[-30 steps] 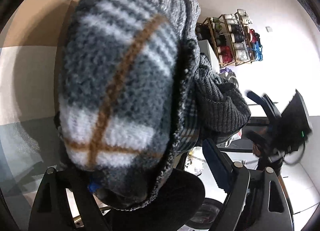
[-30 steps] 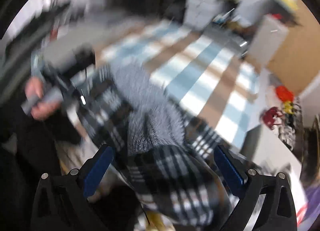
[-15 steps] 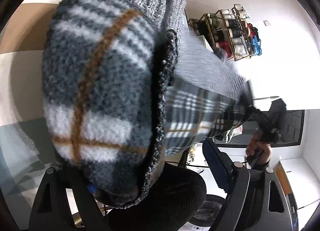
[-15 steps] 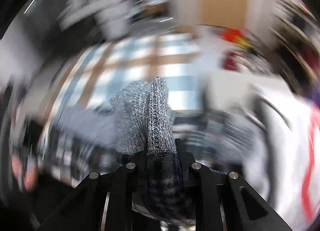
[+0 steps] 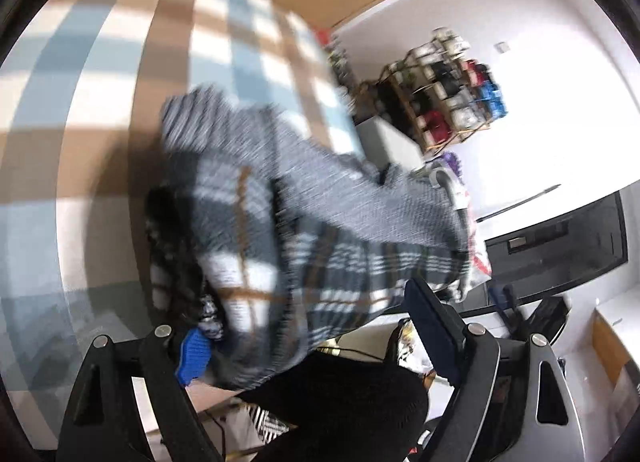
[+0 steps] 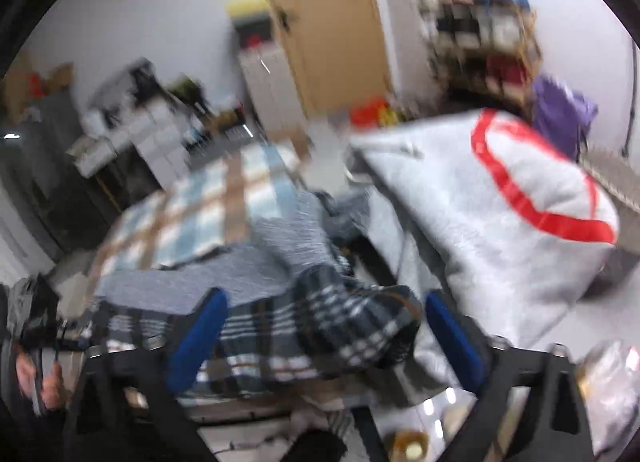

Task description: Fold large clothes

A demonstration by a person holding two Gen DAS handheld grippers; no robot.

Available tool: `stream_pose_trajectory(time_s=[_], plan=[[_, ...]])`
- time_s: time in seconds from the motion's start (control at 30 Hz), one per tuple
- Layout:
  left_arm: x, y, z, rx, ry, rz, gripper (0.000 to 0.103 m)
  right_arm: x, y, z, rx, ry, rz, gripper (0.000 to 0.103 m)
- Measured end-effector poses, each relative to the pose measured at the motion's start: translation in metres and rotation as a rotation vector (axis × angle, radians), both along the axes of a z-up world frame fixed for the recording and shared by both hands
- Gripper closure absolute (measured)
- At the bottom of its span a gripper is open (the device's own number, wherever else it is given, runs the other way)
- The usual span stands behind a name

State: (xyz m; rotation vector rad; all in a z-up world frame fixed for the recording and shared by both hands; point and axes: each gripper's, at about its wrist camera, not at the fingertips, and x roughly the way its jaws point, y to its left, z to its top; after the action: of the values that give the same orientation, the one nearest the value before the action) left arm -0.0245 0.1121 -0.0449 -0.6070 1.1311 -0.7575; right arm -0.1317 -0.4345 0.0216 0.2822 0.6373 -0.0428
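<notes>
One sweater (image 5: 280, 229): chunky plaid knit in grey, white and brown, with a ribbed grey sleeve, lying bunched at the near edge of the checked cloth (image 5: 120, 61). Your left gripper (image 5: 316, 338) stands wide, knit draped over its left pad. Your right gripper (image 6: 320, 338) has just sprung wide; the plaid lies loose between its two blue pads. One white bag (image 6: 500, 201), red-looped, sits right.
</notes>
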Motion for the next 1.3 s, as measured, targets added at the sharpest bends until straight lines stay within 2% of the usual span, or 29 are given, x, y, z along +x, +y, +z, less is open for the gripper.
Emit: stream_pose_trajectory(time_s=[0.07,0.13,0.27,0.33,0.4,0.5,0.6,0.67,0.7,0.77,0.83,0.9,0.97,1.03,1.1,1.13,1.17,1.2,1.27,1.3], plan=[[-0.005,-0.012,0.011,-0.028,-0.017,-0.032,0.02,-0.004,0.005,-0.018,0.086,0.007,0.074,0.0],[-0.007,-0.033,0.019,-0.03,-0.024,-0.082,0.02,0.009,0.008,-0.051,0.167,0.106,0.099,0.0],[-0.008,-0.071,0.027,0.035,-0.041,-0.144,0.02,0.038,0.001,-0.091,0.324,0.202,0.08,0.0],[-0.008,-0.068,0.035,0.054,-0.055,-0.095,0.02,0.055,-0.005,-0.108,0.408,0.251,0.05,0.001],[-0.007,-0.048,0.047,0.039,-0.068,-0.035,0.02,0.053,-0.007,-0.116,0.464,0.265,0.013,0.001],[-0.015,-0.008,0.063,0.039,-0.114,0.054,0.02,0.054,-0.004,-0.116,0.446,0.276,0.023,0.002],[-0.029,0.009,0.082,0.069,-0.181,0.115,0.02,0.052,-0.007,-0.116,0.43,0.267,-0.007,0.001],[-0.037,0.003,0.087,0.045,-0.205,0.113,0.019,0.051,-0.012,-0.115,0.431,0.235,-0.047,0.001],[-0.039,-0.01,0.087,0.047,-0.218,0.073,0.019,0.052,-0.016,-0.116,0.435,0.221,-0.074,0.001],[-0.035,-0.046,0.077,0.071,-0.205,-0.053,0.019,0.06,-0.019,-0.121,0.461,0.204,-0.088,0.0],[-0.029,-0.088,0.054,0.12,-0.162,-0.189,0.019,0.064,-0.017,-0.121,0.448,0.215,-0.148,0.0],[-0.017,-0.125,0.016,0.225,-0.12,-0.275,0.019,0.068,-0.014,-0.119,0.431,0.201,-0.145,0.0],[-0.002,-0.137,-0.016,0.323,-0.081,-0.266,0.019,0.071,-0.011,-0.114,0.427,0.179,-0.133,0.0],[0.017,-0.132,-0.045,0.381,-0.031,-0.227,0.019,0.074,-0.01,-0.113,0.418,0.175,-0.146,0.0],[0.035,-0.117,-0.065,0.402,0.006,-0.172,0.02,0.082,-0.01,-0.115,0.429,0.17,-0.158,0.0],[0.04,-0.111,-0.07,0.406,0.01,-0.159,0.023,0.086,-0.011,-0.116,0.448,0.165,-0.169,0.0],[0.046,-0.105,-0.075,0.427,0.013,-0.138,0.04,0.091,-0.012,-0.118,0.459,0.164,-0.175,0.004],[0.05,-0.103,-0.076,0.451,-0.001,-0.138,0.046,0.098,-0.008,-0.117,0.465,0.162,-0.146,0.014],[0.054,-0.1,-0.075,0.469,-0.021,-0.132,0.047,0.116,0.013,-0.11,0.372,0.167,-0.05,0.03],[0.056,-0.097,-0.075,0.469,-0.021,-0.124,0.047,0.121,0.023,-0.104,0.313,0.167,-0.036,0.035]])
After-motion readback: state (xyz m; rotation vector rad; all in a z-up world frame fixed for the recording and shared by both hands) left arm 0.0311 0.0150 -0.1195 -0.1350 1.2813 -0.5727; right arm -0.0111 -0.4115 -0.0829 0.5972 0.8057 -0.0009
